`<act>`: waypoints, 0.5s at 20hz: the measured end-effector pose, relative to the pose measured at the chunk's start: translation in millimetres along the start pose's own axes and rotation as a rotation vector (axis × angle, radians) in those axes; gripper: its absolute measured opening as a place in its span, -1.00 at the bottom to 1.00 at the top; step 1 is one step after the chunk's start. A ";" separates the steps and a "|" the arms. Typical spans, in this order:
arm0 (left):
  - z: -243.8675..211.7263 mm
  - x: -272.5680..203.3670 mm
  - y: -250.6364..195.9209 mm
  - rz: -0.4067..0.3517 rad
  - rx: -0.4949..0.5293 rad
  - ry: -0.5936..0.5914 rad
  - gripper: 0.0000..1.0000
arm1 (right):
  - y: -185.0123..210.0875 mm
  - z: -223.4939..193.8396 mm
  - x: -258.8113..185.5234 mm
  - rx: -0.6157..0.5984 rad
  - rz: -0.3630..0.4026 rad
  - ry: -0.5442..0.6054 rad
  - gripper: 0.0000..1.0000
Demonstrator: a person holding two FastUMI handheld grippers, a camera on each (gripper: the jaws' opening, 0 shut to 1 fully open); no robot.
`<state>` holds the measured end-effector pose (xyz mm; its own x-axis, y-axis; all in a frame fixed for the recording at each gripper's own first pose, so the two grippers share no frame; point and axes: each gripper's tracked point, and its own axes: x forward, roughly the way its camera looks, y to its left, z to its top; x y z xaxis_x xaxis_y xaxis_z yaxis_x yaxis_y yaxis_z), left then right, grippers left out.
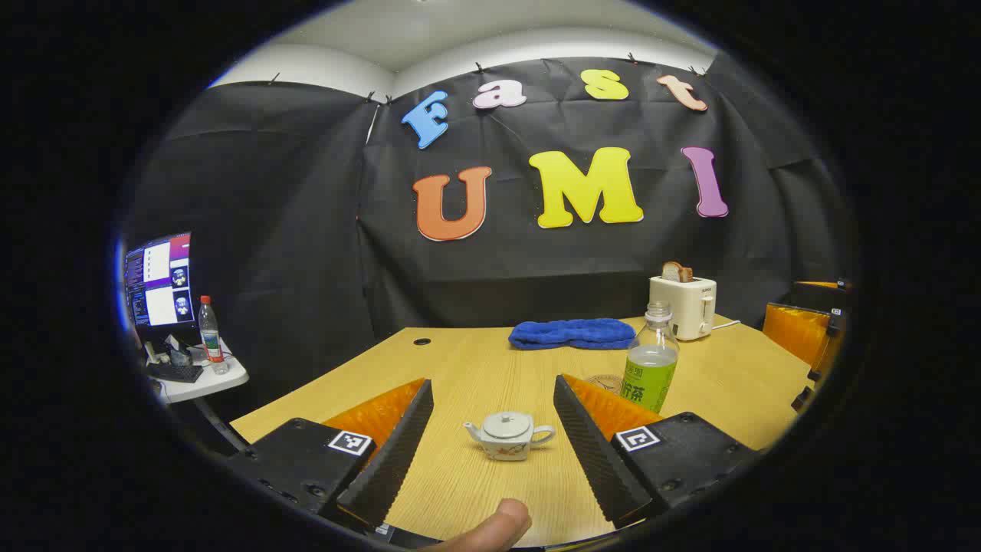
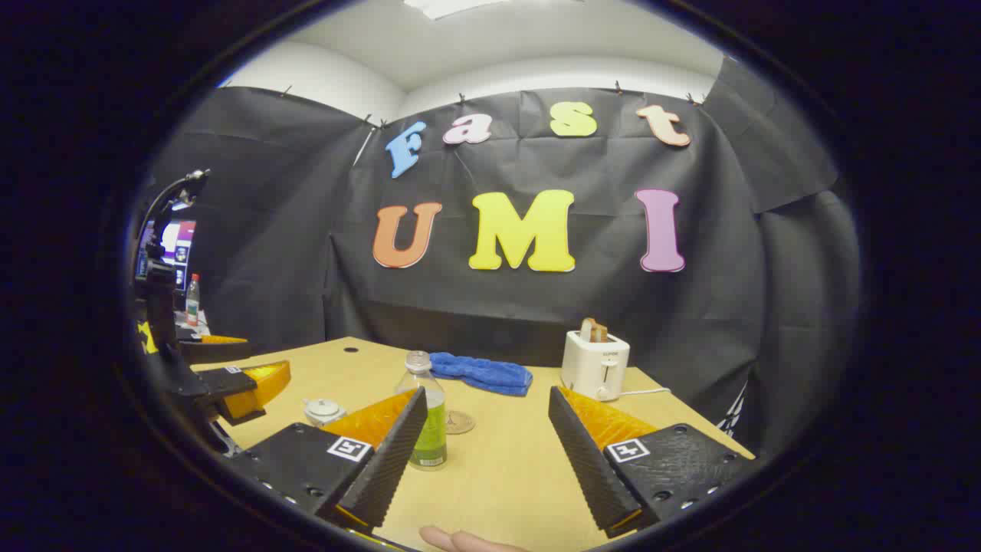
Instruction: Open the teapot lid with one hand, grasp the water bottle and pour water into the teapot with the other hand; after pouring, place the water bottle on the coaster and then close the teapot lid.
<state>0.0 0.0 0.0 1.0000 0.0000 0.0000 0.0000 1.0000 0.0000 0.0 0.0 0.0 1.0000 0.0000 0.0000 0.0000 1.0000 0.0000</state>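
Observation:
The small white teapot (image 1: 507,435) stands on the wooden table (image 1: 475,360) with its lid on. It sits just ahead of my left gripper (image 1: 492,383), which is open, its fingers apart on either side of the pot and not touching it. Right of the teapot stands the clear water bottle (image 1: 650,368) with a green label, upright, beside a round coaster (image 1: 605,381). My right gripper (image 2: 487,392) is open above the table with nothing between its fingers. The bottle (image 2: 425,422) is partly behind its left finger, with the coaster (image 2: 458,422) just right of it. The teapot (image 2: 323,410) and the left gripper (image 2: 264,360) are farther left.
A folded blue towel (image 1: 573,334) and a white toaster (image 1: 684,305) holding a slice of bread stand at the table's far side. A side table (image 1: 195,376) with a monitor, a keyboard and another bottle is off to the left. A thumb (image 1: 490,529) shows at the bottom edge.

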 end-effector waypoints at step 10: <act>-0.1 5.3 9.8 -0.023 -0.042 -0.010 0.98 | -3.0 -10.9 8.7 0.005 -0.005 0.029 0.94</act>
<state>5.3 9.8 -0.1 0.9997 -0.0224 0.0106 0.0228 0.9988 -0.0423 8.7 -3.0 -10.9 0.9996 -0.0049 -0.0295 0.0051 1.0000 0.0049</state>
